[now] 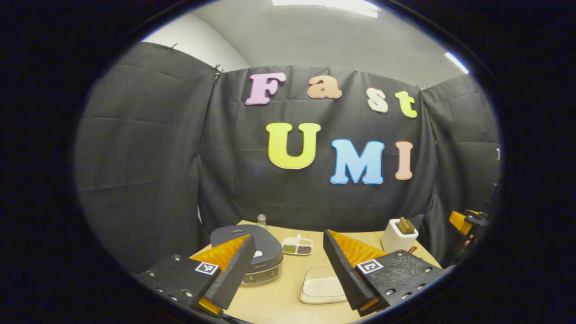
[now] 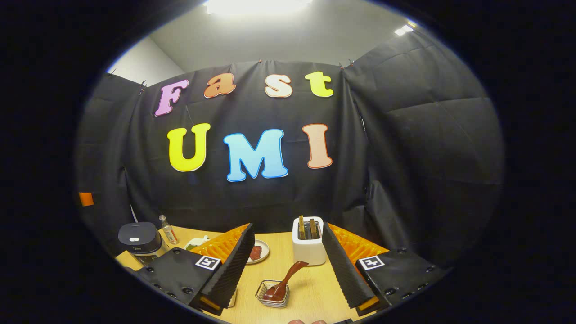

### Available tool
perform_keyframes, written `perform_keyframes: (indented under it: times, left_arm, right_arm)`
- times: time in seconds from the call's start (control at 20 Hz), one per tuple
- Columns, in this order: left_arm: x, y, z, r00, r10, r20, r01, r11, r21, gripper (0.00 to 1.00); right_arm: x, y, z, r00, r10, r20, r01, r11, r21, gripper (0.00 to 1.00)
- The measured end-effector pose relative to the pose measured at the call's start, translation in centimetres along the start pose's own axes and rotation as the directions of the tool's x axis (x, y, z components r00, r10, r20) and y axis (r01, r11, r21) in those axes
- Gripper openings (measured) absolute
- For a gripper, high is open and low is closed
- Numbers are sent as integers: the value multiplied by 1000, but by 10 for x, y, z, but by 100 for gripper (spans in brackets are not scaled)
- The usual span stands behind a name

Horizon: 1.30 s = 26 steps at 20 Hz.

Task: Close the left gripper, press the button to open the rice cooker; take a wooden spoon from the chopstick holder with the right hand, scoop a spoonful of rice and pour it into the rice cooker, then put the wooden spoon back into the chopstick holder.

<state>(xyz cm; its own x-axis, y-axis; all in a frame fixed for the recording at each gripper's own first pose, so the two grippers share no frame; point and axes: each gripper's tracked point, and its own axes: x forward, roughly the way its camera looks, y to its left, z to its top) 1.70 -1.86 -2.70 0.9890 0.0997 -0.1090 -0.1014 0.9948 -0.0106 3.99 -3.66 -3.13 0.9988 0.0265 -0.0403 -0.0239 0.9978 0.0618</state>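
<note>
Wooden table [image 1: 279, 301]: closed rice cooker [image 1: 252, 252] at left edge, white chopstick holder [image 2: 309, 240] toward back right, utensils upright inside. Left gripper [image 1: 288, 270] and right gripper [image 2: 288, 270] both released, grasping nothing.

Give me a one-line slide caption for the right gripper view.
Open right gripper hovers over the table, facing a white chopstick holder and a spoon resting in a small wire basket.

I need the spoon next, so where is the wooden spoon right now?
In the right gripper view the wooden spoon leans in a small wire basket on the table, just in front of the white chopstick holder, between the open tongs.
</note>
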Motion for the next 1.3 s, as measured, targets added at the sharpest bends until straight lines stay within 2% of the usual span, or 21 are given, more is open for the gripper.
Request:
perform_keyframes:
  times: [0.35, 0.65, 0.8, 0.85, 0.9, 1.05, 1.15, 1.2, 1.25, 1.3]
  left_arm:
    - [5, -5, 16, 1000, -1, 14, 1, 1000, 15, 95]
    - [20, 17, 20, 1000, 8, 2, -8, 1000, 7, 94]
    - [32, 29, 20, 999, -21, -28, 20, 1000, -12, 62]
    - [37, 38, 24, 1000, -8, -25, 8, 1000, -3, 63]
    - [41, 49, 29, 1000, 5, -16, -5, 1000, -2, 53]
    - [58, 53, 35, 996, -80, -39, 79, 996, -33, 24]
    - [72, 62, 37, 991, -123, -43, 122, 992, -30, 24]
    - [73, 81, 40, 996, -83, -30, 83, 996, -14, 24]
    - [90, 89, 39, 995, -92, -35, 91, 996, -21, 0]
    - [93, 87, 30, 991, -122, -58, 120, 992, -37, 2]
  right_arm:
    - [-3, 3, -15, 999, 5, -38, -5, 1000, 2, 95]
    - [-6, 11, -23, 998, -12, -69, 12, 1000, 7, 93]
    - [-5, 23, -31, 996, -15, -88, 16, 1000, 4, 92]
    - [-5, 28, -31, 996, -17, -91, 17, 1000, 2, 92]
    - [-4, 32, -31, 995, -19, -95, 20, 1000, 0, 92]
    - [-4, 47, -25, 995, -34, -89, 34, 999, -3, 96]
    - [-2, 60, -21, 996, -44, -78, 43, 999, -14, 96]
    - [-2, 64, -19, 996, -50, -76, 49, 999, -18, 95]
    - [-4, 70, -17, 996, -59, -68, 58, 998, -18, 96]
    - [-7, 75, -14, 996, -69, -58, 69, 998, -17, 96]
